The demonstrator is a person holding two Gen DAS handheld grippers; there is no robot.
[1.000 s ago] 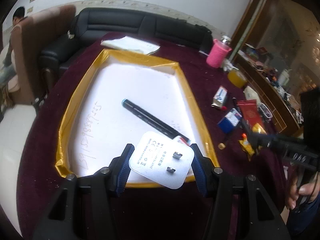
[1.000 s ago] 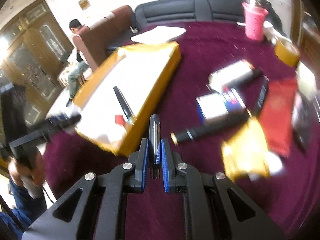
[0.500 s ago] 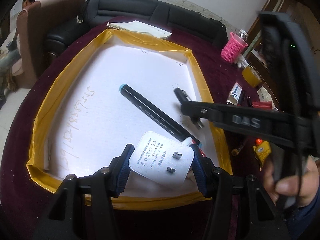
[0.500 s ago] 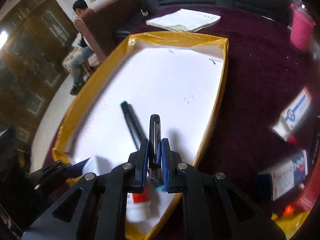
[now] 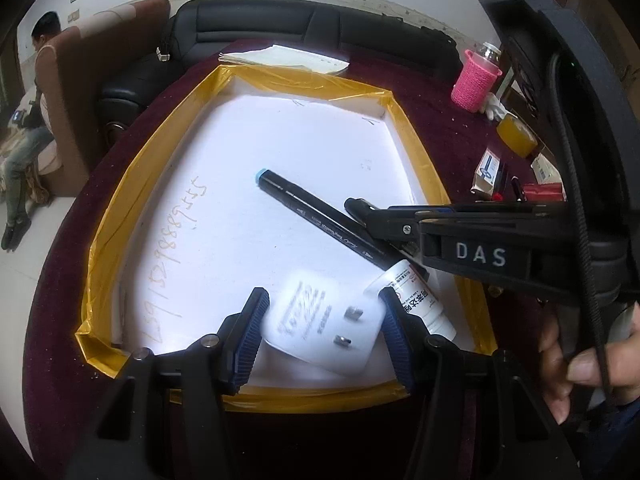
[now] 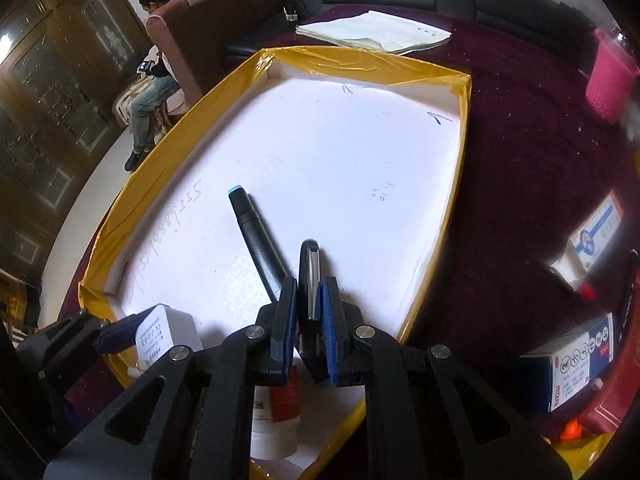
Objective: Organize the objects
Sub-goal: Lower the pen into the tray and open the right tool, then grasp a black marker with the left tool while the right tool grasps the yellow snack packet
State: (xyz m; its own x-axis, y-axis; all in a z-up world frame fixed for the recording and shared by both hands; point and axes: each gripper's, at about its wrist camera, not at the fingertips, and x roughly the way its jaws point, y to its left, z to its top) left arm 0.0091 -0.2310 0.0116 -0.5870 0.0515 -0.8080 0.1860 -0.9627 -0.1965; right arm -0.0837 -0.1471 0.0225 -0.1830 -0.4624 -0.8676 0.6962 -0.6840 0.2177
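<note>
Dark red cloth (image 5: 440, 120) covers the round table, with a black sofa (image 5: 280, 24) behind it along the wall. On the cloth sits a shallow white tray (image 5: 280, 148) edged in yellow tape; handwritten digits run along its floor.

Tray contents: a black marker (image 5: 316, 220) with a light blue end lies diagonally across the middle. A small white bottle (image 5: 416, 300) with a red-and-white label lies near the front right corner, touching the marker's lower end.

Left gripper (image 5: 324, 324): jaws closed on a white plug adapter (image 5: 320, 324), prongs facing up, held low over the tray's front edge. Both blue pads press on the adapter's sides.

Right gripper (image 6: 308, 296): jaws nearly together, clamped on a black pen (image 6: 309, 272) with a metal clip. The pen points forward over the tray floor, just beside the marker.

Outside the tray, on the cloth: a pink knitted cup (image 5: 476, 80), a stack of papers (image 6: 376, 32), several small boxes (image 6: 568, 368) to the right.
</note>
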